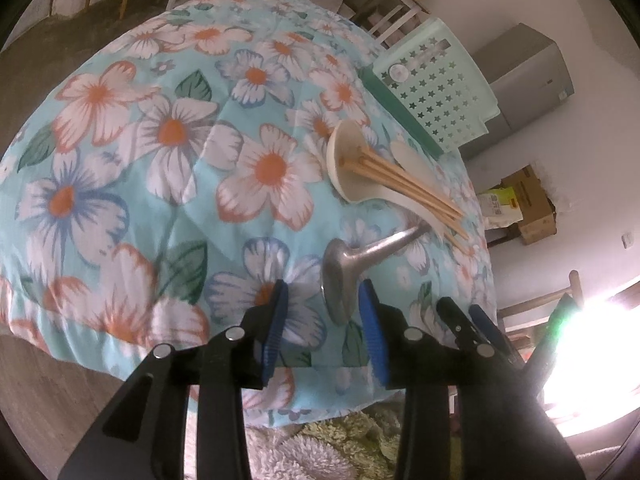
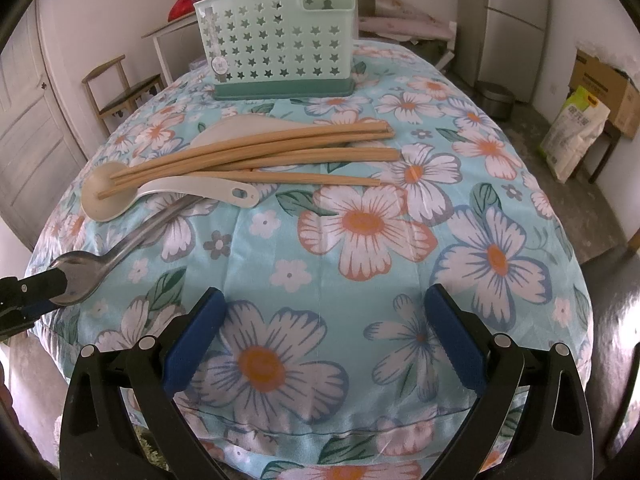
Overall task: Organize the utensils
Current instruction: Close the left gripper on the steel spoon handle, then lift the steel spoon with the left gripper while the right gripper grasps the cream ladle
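left tool (image 1: 323,312) standing spread around smooth steel spoon (image 1: 340,280) bowl, pads clear | right tool (image 2: 326,336) gaping empty | bamboo chopsticks (image 2: 256,156) lying across glossy cream ladle (image 2: 108,196) at 12 o'clock of spoon | star-punched mint plastic holder (image 2: 276,32) sitting upright further toward 12 o'clock on floral worktop (image 2: 360,240)

no legible text, bag print unreadable

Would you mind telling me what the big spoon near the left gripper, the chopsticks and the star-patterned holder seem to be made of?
Big spoon: likely stainless steel, grey with a dull sheen and soft reflections.
Chopsticks: probably bamboo or wood, matte tan with square-cut ends.
Holder: almost certainly moulded plastic, smooth pale mint walls with punched star holes on a darker green base.
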The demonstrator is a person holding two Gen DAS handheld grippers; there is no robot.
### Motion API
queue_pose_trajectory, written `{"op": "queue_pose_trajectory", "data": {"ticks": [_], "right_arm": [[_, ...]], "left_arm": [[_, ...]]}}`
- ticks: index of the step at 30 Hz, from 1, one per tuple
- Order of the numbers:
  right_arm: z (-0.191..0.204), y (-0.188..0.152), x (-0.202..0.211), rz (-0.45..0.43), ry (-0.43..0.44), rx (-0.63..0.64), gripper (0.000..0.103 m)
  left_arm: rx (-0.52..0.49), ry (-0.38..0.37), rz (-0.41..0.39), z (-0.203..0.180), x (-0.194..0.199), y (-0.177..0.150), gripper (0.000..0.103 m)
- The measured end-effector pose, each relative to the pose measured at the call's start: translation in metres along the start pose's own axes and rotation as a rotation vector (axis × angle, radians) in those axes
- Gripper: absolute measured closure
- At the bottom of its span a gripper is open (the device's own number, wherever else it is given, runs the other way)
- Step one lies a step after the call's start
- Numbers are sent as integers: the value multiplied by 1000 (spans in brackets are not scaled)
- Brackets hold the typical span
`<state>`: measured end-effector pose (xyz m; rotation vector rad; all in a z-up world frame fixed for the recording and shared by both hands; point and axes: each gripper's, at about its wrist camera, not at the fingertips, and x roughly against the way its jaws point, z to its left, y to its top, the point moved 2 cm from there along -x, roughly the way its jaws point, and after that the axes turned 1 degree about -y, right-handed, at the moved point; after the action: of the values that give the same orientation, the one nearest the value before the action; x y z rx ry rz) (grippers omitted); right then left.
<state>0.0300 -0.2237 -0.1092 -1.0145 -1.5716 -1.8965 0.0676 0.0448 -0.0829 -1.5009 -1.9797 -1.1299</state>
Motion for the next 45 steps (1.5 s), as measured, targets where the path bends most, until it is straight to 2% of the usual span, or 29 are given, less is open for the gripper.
{"op": "queue_pose_trajectory", "data": {"ticks": [7,12,16,22,26,29,33,37,42,45], "right_arm": [[-1,-1,1,2,-2,3,8],[0,-2,1,1,3,0,8],[-3,0,2,-2,35,-16,8],[-10,9,7,-1,78,-14,8],[-8,19,19,-72,59,32,10],[0,28,29,-134,79,72,16],[24,38,37,-188,152,154,26],[71,44,40,-232,245,321,37],[134,43,26,-229,296,497,54],[169,34,9,-209,270,594,66]], "left_arm": [[0,15,-39,-1,-2,-3,71],[-29,44,-44,-3,-9,-1,93],[-77,40,-42,-10,-5,0,98],[-182,34,-55,-26,26,9,101],[-196,37,-70,-25,58,14,101],[-172,38,-107,-21,81,17,101],[-112,60,-229,-7,119,25,101],[-62,95,-341,8,139,40,101],[-9,111,-377,27,132,64,101],[3,114,-373,36,124,75,101]]}}
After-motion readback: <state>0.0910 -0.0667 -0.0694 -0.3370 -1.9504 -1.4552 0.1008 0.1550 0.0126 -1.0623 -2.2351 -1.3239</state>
